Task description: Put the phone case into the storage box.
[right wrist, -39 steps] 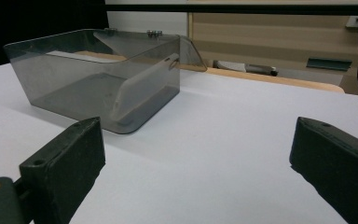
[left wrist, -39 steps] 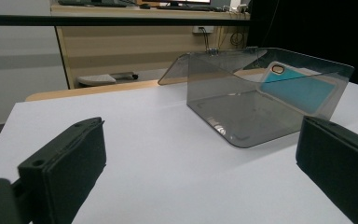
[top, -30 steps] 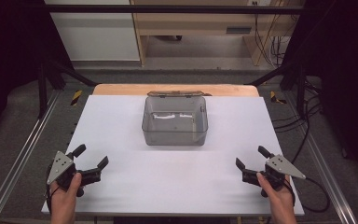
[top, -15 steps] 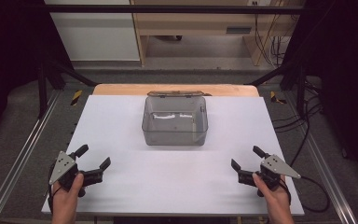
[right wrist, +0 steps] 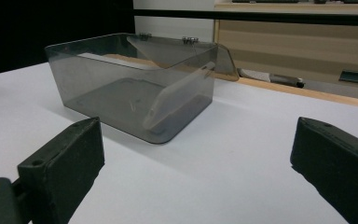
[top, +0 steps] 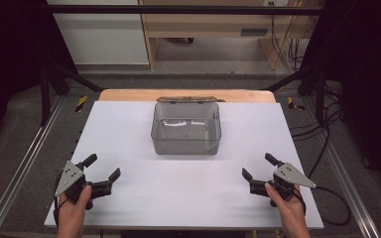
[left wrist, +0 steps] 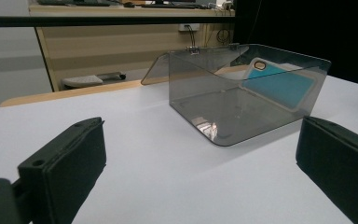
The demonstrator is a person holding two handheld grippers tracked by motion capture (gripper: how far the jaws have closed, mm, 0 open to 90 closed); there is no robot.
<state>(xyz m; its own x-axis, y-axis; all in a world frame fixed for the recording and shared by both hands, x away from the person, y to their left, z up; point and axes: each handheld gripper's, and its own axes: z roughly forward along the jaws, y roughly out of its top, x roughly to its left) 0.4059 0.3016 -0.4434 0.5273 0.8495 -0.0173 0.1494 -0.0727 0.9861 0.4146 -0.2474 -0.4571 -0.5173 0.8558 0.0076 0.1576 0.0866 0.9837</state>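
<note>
Smoky clear box (top: 186,128) sits mid-table with lid open, well apart from left gripper (top: 102,168) and right gripper (top: 258,167), both spread wide; left gripper view shows a blue phone case (left wrist: 279,84) leaning inside, right gripper view unobstructed white table (right wrist: 242,154).

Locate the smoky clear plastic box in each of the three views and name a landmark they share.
High view: the box sits at the table's centre, toward the far edge.
Left gripper view: upper right of centre, a blue card leaning inside.
Right gripper view: upper left of centre.
Shared landmark: the box's opened hinged lid, leaning back behind it.
</note>
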